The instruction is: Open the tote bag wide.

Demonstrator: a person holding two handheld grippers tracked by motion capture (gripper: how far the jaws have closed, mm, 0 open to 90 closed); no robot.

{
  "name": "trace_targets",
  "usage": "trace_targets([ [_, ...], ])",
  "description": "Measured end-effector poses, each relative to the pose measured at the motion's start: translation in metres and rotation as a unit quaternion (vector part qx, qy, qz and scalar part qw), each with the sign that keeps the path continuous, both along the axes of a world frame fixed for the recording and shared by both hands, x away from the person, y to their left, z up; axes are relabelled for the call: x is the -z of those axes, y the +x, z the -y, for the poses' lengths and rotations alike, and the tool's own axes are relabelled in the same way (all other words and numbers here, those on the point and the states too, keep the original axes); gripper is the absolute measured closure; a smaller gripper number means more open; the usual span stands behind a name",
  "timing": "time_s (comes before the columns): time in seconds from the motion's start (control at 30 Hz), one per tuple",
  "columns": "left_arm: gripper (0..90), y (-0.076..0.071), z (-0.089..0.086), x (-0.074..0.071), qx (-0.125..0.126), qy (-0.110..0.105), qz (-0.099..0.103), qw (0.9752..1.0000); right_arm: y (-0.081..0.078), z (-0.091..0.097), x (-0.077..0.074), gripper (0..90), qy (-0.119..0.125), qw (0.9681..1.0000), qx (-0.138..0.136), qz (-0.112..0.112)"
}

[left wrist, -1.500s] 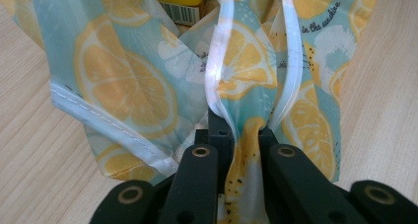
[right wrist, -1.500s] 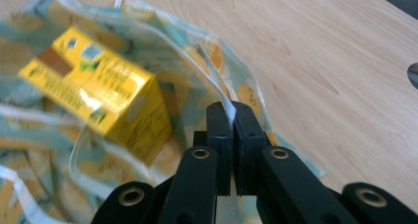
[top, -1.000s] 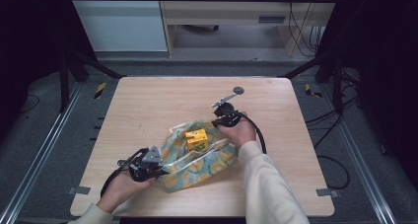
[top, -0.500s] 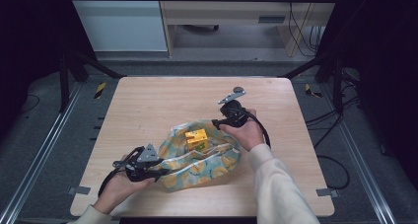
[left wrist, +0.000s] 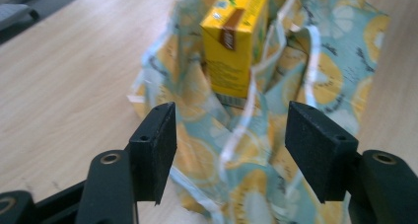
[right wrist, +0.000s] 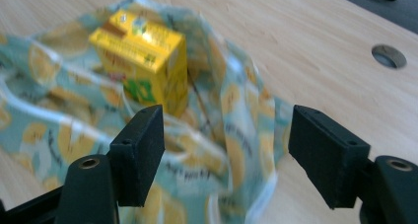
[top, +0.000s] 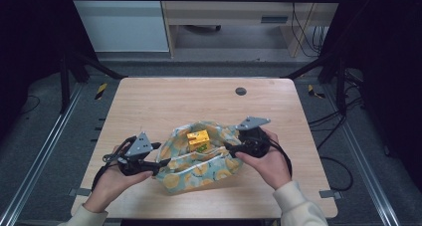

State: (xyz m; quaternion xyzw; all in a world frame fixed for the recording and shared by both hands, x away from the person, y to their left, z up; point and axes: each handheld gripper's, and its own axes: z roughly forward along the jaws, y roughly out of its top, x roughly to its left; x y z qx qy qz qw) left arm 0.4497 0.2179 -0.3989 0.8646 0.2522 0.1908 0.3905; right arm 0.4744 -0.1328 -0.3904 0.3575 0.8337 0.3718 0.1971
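Yellow carton (top: 198, 140) upright in fruit-print bag (top: 201, 169), prob juice; both tongs (left wrist: 229, 150) (right wrist: 226, 152) spread.

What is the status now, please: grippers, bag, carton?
Left gripper open at bag's left edge. Right gripper open at its right edge. Yellow carton sits inside the fruit-print bag. Nothing in the way.

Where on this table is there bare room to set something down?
The far half of the table is bare wood, from the fruit-print bag back to the far edge, apart from the round hole. The near middle is crowded: bag, yellow carton, left gripper and right gripper.
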Motion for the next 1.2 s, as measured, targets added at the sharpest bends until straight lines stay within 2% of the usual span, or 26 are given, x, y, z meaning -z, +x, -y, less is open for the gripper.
trace_targets([
  [0.1,36.7,0.014,0.003,-0.002,-0.012,0.009,0.003,0.9999,-0.012,0.008,0.014,28.4,0.011,0.9998,0.012,-0.009],
  [0.17,36.9,0.027,0.007,0.001,-0.02,0.024,0.007,0.9995,-0.015,0.01,0.026,26.2,0.014,0.9995,0.02,-0.021],
  [0.23,36.9,0.038,0.012,0.004,-0.027,0.028,0.01,0.9992,-0.015,0.01,0.036,24.6,0.019,0.999,0.027,-0.03],
  [0.3,36.9,0.053,0.017,0.01,-0.03,0.032,0.006,0.999,-0.016,0.009,0.048,22.9,0.032,0.9976,0.041,-0.046],
  [0.37,37.0,0.066,0.021,0.017,-0.036,0.042,-0.003,0.9984,-0.017,0.008,0.056,23.6,0.032,0.9967,0.049,-0.056],
  [0.43,38.7,0.078,0.024,0.025,-0.039,0.054,-0.018,0.9976,-0.017,0.008,0.061,30.9,0.031,0.9965,0.046,-0.062],
  [0.5,41.5,0.086,0.027,0.03,-0.037,0.056,-0.031,0.9973,-0.018,0.008,0.063,47.7,0.024,0.9968,0.04,-0.065],
  [0.53,46.4,0.09,0.028,0.032,-0.033,0.059,-0.04,0.9969,-0.018,0.008,0.063,56.0,0.023,0.997,0.034,-0.066],
  [0.63,61.9,0.095,0.033,0.036,-0.03,0.067,-0.054,0.9958,-0.017,0.008,0.064,71.6,0.016,0.9973,0.018,-0.07],
  [0.7,72.6,0.098,0.034,0.038,-0.033,0.066,-0.067,0.9951,-0.016,0.009,0.063,79.8,0.012,0.9971,0.008,-0.075],
  [0.77,80.9,0.099,0.035,0.038,-0.037,0.07,-0.07,0.9945,-0.014,0.01,0.064,84.1,0.008,0.9972,-0.001,-0.075],
  [0.83,85.8,0.099,0.035,0.036,-0.044,0.065,-0.062,0.995,-0.013,0.011,0.064,86.2,0.003,0.9974,-0.007,-0.072],
  [0.97,88.6,0.098,0.033,0.028,-0.059,0.059,-0.035,0.9959,-0.013,0.02,0.051,87.4,-0.002,0.9993,-0.004,-0.037],
  [1.03,89.0,0.098,0.034,0.032,-0.067,0.076,-0.022,0.9946,-0.013,0.024,0.049,87.9,-0.01,0.9996,-0.001,-0.027],
  [1.13,89.2,0.101,0.032,0.045,-0.071,0.075,-0.028,0.9942,-0.015,0.028,0.059,88.4,-0.032,0.9989,-0.004,-0.035],
  [1.2,89.2,0.101,0.029,0.052,-0.074,0.066,-0.032,0.9945,-0.015,0.03,0.068,88.5,-0.031,0.9986,-0.007,-0.042],
])
